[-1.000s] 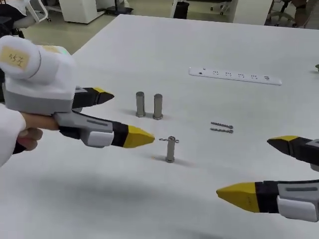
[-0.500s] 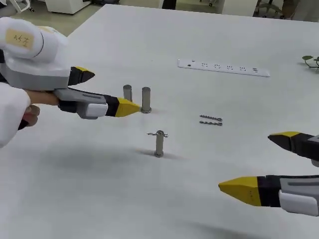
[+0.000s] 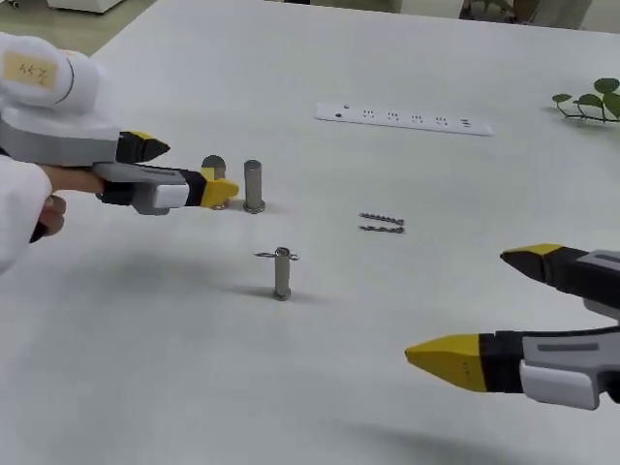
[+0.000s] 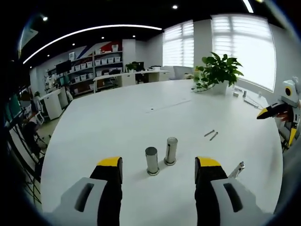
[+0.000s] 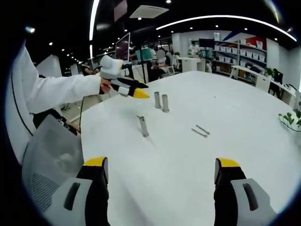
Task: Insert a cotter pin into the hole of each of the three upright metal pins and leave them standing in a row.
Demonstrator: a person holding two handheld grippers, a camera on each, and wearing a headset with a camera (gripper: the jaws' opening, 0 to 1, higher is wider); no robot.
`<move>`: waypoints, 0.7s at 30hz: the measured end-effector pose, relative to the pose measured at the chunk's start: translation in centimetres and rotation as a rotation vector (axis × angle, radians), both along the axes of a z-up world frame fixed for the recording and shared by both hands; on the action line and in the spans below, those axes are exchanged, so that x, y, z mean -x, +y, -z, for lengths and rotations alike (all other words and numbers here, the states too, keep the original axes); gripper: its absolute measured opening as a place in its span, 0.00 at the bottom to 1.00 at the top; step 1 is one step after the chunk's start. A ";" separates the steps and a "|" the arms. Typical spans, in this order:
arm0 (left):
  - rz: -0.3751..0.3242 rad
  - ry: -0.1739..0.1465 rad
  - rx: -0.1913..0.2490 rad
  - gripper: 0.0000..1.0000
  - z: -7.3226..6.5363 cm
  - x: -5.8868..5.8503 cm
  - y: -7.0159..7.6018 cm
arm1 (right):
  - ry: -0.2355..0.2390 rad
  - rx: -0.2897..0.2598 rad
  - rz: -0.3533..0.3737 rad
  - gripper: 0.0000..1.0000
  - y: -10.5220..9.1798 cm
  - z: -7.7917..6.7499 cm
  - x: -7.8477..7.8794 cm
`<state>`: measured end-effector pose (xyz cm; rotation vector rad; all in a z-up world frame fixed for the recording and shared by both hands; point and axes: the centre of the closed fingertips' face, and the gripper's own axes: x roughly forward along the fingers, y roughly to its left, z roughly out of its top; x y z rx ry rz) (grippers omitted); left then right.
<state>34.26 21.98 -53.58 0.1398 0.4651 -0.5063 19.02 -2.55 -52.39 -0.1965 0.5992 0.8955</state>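
While left tongs [image 3: 194, 170] and right tongs [image 3: 460, 305] wide, empty: two bare grey upright pins [image 4: 151, 160] [image 4: 170, 150], third pin [image 3: 282, 273] cotter-pinned.

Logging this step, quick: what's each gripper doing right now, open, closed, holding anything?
Left gripper: open, holding nothing.
Right gripper: open, holding nothing.

Two metal pins [image 3: 254, 186] stand side by side — a third pin [image 3: 282, 274] before them, cotter pins [image 3: 382, 224] to their right.
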 end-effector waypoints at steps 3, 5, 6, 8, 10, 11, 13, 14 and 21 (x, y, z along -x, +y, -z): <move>-0.009 0.007 0.013 0.49 0.2 -0.4 0.1 | 0.006 -0.006 0.007 0.92 -0.1 0.0 0.0; -0.013 -0.012 0.002 0.46 0.2 -0.7 0.1 | 0.002 -0.005 0.003 0.90 0.0 0.0 0.0; -0.017 -0.008 0.002 0.45 0.4 -0.9 0.2 | -0.007 0.004 0.000 0.89 -0.1 0.1 0.1; -0.021 -0.010 0.004 0.42 0.5 -1.2 0.2 | -0.009 0.013 -0.003 0.89 0.0 0.3 0.1; -0.023 -0.012 0.006 0.39 0.5 -1.3 0.2 | -0.003 0.014 -0.001 0.89 0.0 0.4 0.1; -0.022 -0.013 0.008 0.37 0.6 -1.4 0.2 | -0.001 0.013 0.001 0.88 0.0 0.4 0.1; -0.025 -0.012 0.003 0.37 0.8 -1.6 0.1 | 0.005 0.011 0.001 0.87 0.1 0.5 0.2; -0.029 -0.010 -0.002 0.37 0.8 -1.7 0.1 | 0.007 0.012 0.001 0.88 0.1 0.5 0.2; -0.036 0.012 -0.007 0.31 1.7 -1.9 -0.1 | 0.019 0.007 -0.010 0.87 0.4 0.7 0.3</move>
